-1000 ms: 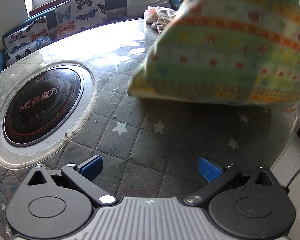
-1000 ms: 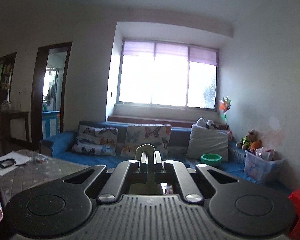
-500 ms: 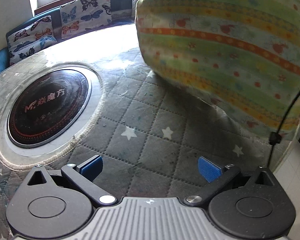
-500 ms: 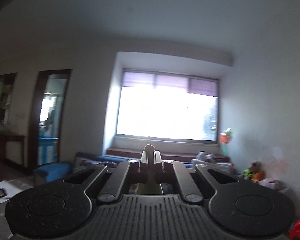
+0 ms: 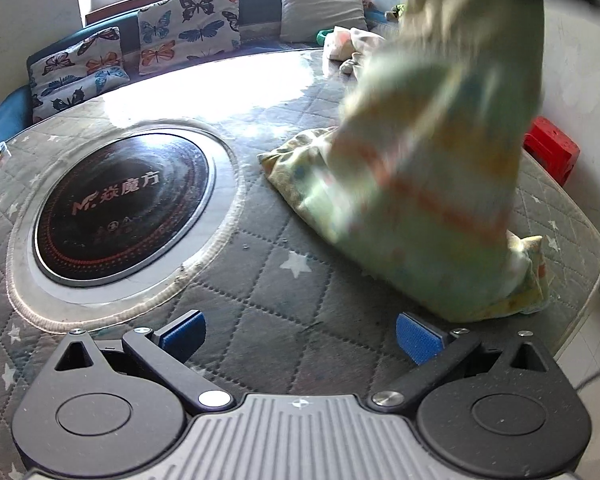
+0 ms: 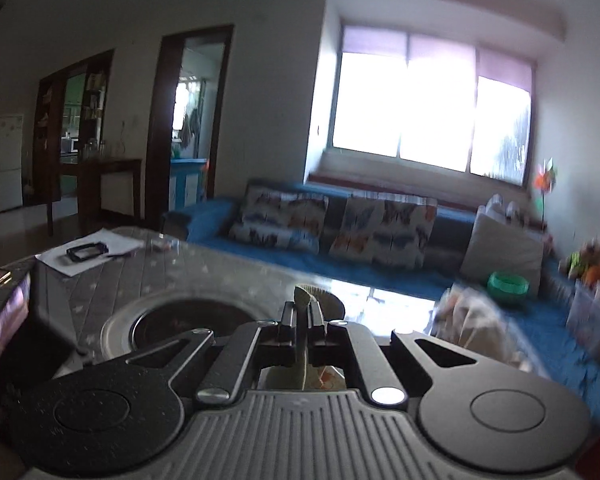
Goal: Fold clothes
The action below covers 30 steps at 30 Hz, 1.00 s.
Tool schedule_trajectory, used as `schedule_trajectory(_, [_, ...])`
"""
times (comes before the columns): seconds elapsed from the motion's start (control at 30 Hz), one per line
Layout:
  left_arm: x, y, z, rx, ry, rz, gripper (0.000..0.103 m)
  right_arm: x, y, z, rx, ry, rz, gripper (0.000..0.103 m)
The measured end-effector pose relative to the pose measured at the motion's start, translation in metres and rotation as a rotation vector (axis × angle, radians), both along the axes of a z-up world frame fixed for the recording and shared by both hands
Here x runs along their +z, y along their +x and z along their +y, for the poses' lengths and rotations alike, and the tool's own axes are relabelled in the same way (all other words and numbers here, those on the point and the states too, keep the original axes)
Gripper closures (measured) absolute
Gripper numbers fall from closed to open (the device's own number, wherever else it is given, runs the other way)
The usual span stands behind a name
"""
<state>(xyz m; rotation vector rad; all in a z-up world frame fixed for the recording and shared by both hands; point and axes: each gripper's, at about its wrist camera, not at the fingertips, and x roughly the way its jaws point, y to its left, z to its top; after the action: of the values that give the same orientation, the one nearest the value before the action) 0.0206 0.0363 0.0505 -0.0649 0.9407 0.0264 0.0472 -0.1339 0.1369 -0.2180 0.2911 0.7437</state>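
Right gripper (image 6: pixel 302 322) clamped tight on a thin edge of the striped garment (image 5: pixel 428 184), a sliver of pale cloth pinched between the closed jaws and poking up past the tips; held high, presumably so the fabric hangs free and straightens under its own weight before being laid out. Seen from the left wrist view as a blurred green, yellow and orange drape descending from the upper right, its lower end bunched and touching the quilted table cover (image 5: pixel 284 312), near the table's right edge and beside the round black cooktop inset (image 5: pixel 124 208). Left gripper (image 5: pixel 300 334) spread wide with nothing between its blue pads (image 5: pixel 418 338), poised low over the cover just short of the cloth's near corner; likely waiting there to catch a hem or corner once the hanging fabric settles. Judged an early stage: garment being spread, no fold made yet. Worth watching: the bunched lower end near the table edge, liable to slip off if dragged rightward. Farther back, a small heap of other clothes (image 5: pixel 348 46) at the table's far side, and butterfly cushions (image 5: pixel 188 24) on the sofa behind.
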Motion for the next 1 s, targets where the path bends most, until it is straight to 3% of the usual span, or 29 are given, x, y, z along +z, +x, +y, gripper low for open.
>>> schedule_trajectory(0.1, [0.001,-0.003,0.006,0.004,0.000,-0.005,0.000,-0.026,0.004,-0.001,-0.011,-0.055,0.078,0.099])
schedule_trajectory(0.3, [0.001,-0.004,0.021,0.027,-0.005,-0.010,0.000,-0.055,0.004,-0.024,-0.085,-0.070,0.161,0.099])
schedule_trajectory(0.53, [0.015,0.001,0.025,0.038,-0.039,-0.047,0.000,-0.096,-0.008,-0.021,-0.069,-0.167,0.240,0.099])
schedule_trajectory(1.0, [0.031,0.045,-0.018,-0.061,0.047,-0.104,0.000,-0.136,-0.078,0.043,0.189,-0.191,0.238,0.099])
